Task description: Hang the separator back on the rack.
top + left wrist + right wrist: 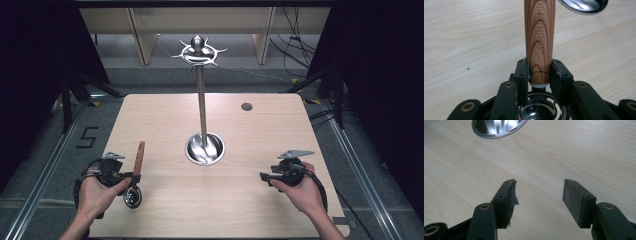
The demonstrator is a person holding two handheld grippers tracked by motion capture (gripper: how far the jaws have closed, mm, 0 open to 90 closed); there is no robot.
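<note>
Two hand-held grippers are over the worktop (165, 210), one near each front corner. The left hand-held gripper (134, 176) is clenched on a ladle (137, 170): in the left gripper view its pads (524, 75) press both sides of the wooden handle (539, 40) just above a white collar, where the wood meets the metal. Along the handle runs stamped writing that reads "KITCHEN TOO", the rest cut off by the top of the frame. Below the collar, on the metal neck, small embossed characters show, too small to read. In the high view the handle points up and away from the person, slightly tilted, while the shiny bowl (132, 196) hangs toward the front edge beside the left hand (97, 192).

The right hand-held gripper (263, 176), held in the right hand (300, 187) near the front right corner, is released: its jaws stand well apart over bare wood, one pad (510, 195) frayed at its tip.

Between the two, at the worktop's middle, stands a steel rack (201, 100) with a round dish base (205, 149), a tall pole and a ring of hooks (198, 51) on top. Toward the back right corner lies a small dark round spot (246, 106).
</note>
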